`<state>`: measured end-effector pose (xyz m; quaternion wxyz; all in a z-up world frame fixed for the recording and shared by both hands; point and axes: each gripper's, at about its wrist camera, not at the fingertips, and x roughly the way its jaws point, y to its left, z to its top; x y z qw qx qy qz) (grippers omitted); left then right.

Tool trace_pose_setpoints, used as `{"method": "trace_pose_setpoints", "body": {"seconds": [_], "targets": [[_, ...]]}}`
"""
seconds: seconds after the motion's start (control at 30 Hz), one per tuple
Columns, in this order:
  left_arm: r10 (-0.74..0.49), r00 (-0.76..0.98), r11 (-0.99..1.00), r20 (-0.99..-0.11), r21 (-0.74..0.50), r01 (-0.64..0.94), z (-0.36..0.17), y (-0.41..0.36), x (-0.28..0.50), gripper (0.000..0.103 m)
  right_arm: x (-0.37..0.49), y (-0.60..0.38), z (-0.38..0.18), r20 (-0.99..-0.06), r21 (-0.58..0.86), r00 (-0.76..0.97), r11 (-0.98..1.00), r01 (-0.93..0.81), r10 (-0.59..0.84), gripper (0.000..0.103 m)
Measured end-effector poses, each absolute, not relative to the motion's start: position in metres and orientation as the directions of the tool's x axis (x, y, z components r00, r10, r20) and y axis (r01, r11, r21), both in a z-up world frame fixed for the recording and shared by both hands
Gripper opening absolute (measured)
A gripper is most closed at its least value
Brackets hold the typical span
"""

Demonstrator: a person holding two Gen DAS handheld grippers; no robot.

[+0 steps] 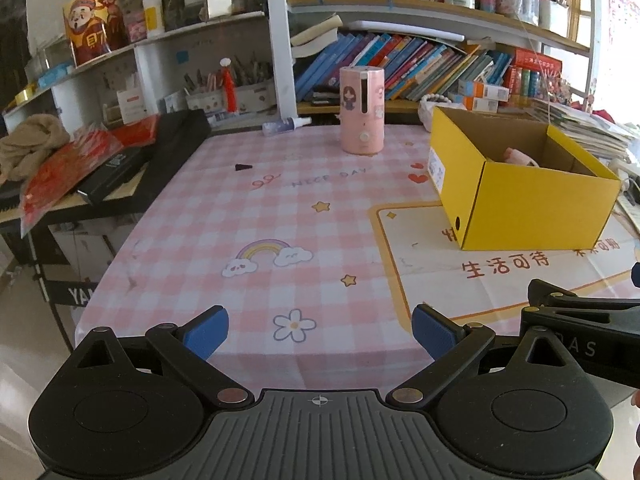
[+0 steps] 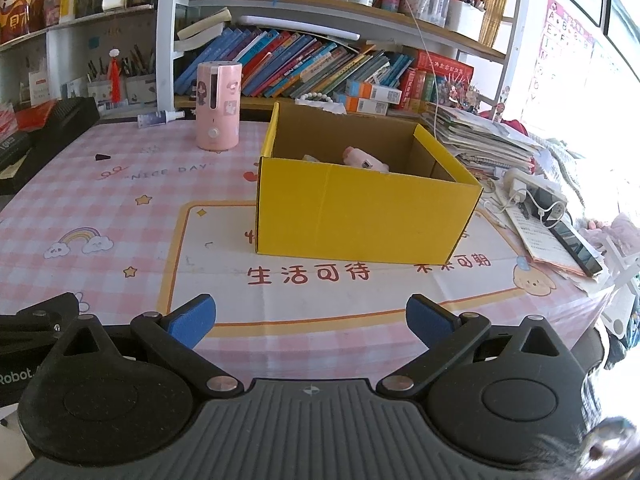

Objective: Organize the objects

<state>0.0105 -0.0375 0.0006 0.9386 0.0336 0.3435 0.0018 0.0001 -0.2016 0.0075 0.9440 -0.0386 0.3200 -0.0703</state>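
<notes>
A yellow cardboard box (image 2: pixel 360 212) stands open on the pink checked tablecloth (image 2: pixel 120 200); it also shows in the left wrist view (image 1: pixel 532 204). A pink item (image 2: pixel 362 159) lies inside it, partly hidden by the wall. A pink cylinder device (image 1: pixel 362 110) stands upright at the back of the table, also in the right wrist view (image 2: pixel 218 106). A small spray bottle (image 1: pixel 286 124) lies behind it. A small black piece (image 1: pixel 242 167) lies on the cloth. My left gripper (image 1: pixel 320 330) is open and empty over the near table edge. My right gripper (image 2: pixel 310 318) is open and empty in front of the box.
Bookshelves (image 2: pixel 320 60) line the back. A black case with red packets (image 1: pixel 120 156) sits at the left. Paper stacks, a power strip and a phone (image 2: pixel 576 246) lie right of the box.
</notes>
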Motion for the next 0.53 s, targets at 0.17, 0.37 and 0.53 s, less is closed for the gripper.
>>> {"method": "trace_pose_setpoints", "body": {"seconds": [0.17,0.37,0.53], "targets": [[0.031,0.764,0.998,-0.645,0.067,0.017,-0.0003,-0.0376,0.0121,0.099,0.0006,-0.2017,0.0074,-0.599,-0.118,0.785,0.987,0.107,-0.157,0.102],[0.027,0.753,0.999,-0.658,0.052,0.010,-0.0023,-0.0381,0.0143,0.099,0.0038,-0.2015,0.0062,-0.603,-0.122,0.782,0.987,0.106,-0.159,0.101],[0.024,0.752,0.999,-0.659,0.050,0.012,-0.0029,-0.0382,0.0152,0.099,0.0070,-0.2038,0.0052,-0.607,-0.119,0.779,0.987,0.105,-0.156,0.101]]}}
